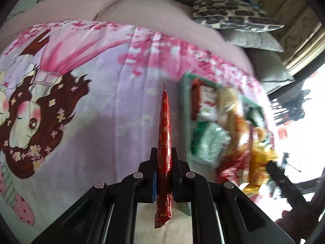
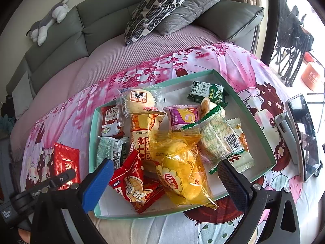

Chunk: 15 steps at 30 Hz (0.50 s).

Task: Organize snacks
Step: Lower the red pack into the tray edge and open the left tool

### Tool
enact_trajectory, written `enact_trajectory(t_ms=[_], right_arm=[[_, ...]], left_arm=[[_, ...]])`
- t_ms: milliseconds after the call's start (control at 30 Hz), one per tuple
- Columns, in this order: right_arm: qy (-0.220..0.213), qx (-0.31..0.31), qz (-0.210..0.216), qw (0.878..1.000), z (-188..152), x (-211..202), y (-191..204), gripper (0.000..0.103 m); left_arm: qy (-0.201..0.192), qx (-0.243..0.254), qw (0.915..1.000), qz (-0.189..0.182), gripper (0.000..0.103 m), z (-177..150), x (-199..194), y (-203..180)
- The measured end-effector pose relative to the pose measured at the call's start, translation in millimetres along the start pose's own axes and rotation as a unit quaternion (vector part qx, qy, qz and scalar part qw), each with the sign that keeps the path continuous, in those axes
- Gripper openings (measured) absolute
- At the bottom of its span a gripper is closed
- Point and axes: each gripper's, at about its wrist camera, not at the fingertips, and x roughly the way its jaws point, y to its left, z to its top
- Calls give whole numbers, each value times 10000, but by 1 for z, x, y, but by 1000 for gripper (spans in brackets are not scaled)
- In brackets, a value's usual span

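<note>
2 grippers working: your left gripper (image 1: 164, 160) is pinching a flat red packet (image 1: 165, 142) edge-on beside the teal tray (image 2: 251, 109), probably bound for it. Your right gripper (image 2: 168, 174) is hanging wide open, empty, over the yellow bag (image 2: 182, 168). Labels reading "BISCUIT" (image 2: 211, 92), "nice" (image 2: 117, 185).

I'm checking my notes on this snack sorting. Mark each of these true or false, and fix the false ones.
1. The left gripper is shut on a red packet. True.
2. The right gripper is shut on the yellow bag. False: it is open, fingers either side of the bag.
3. The tray is teal. True.
4. The tray rests on a bare wooden table. False: it lies on a pink cartoon blanket.
5. A phone stands beside the tray. True.
</note>
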Motion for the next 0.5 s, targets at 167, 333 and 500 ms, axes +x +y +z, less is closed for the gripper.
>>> enact_trajectory(t_ms=[167, 333, 500], right_arm=[[5, 9, -8, 10000, 0, 0, 0, 103], [6, 23, -8, 10000, 0, 0, 0, 103], [4, 20, 5, 10000, 0, -1, 0, 103]], left_arm=[[-44, 195, 9978, -636, 10, 1, -6, -19], [235, 461, 9941, -951, 11, -8, 7, -41], [450, 597, 9889, -1281, 10, -12, 21, -59]])
